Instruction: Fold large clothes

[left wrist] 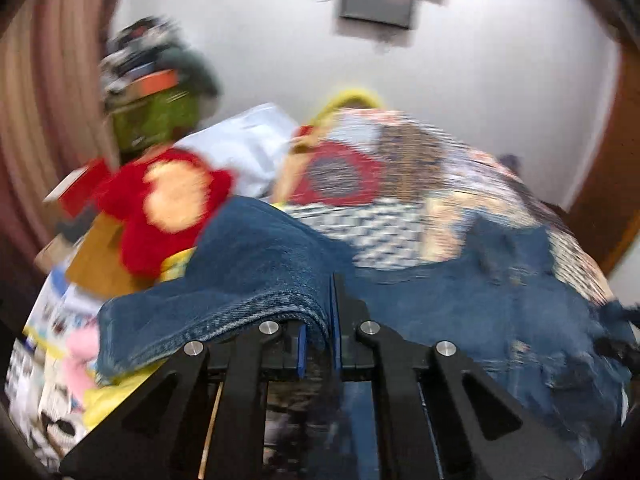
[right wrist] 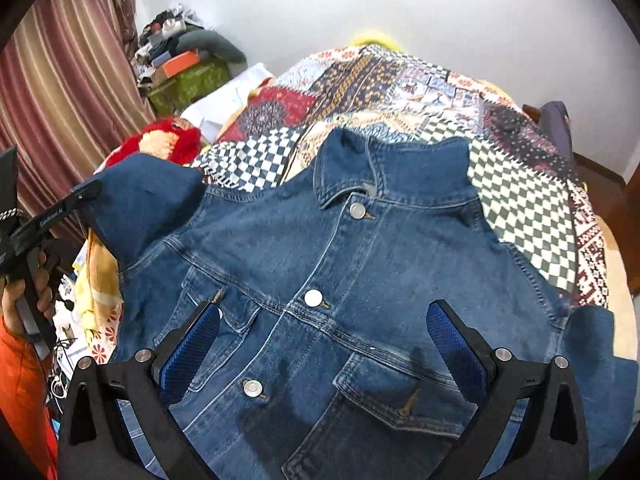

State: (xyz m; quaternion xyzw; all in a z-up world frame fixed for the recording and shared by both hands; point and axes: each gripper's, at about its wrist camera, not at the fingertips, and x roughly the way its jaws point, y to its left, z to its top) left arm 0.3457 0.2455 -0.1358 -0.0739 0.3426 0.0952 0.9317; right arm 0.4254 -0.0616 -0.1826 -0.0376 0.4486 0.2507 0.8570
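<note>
A blue denim jacket (right wrist: pixel 360 280) lies front up, buttoned, on a patchwork bedspread (right wrist: pixel 520 200). My left gripper (left wrist: pixel 322 312) is shut on the jacket's left sleeve (left wrist: pixel 248 272) and holds it lifted; the left wrist view is blurred by motion. In the right wrist view the left gripper (right wrist: pixel 86 192) shows at the far left with the raised sleeve (right wrist: pixel 144 200) draped from it. My right gripper (right wrist: pixel 324 344) is open and empty, hovering over the jacket's chest between the two breast pockets.
A red and cream plush blanket (right wrist: pixel 160 140) and white cloth (right wrist: pixel 236 92) lie at the bed's left. Boxes and clutter (right wrist: pixel 180 68) stack by the striped curtain (right wrist: pixel 60 80). A white wall (right wrist: pixel 440 12) stands behind the bed. Small items litter the floor at left.
</note>
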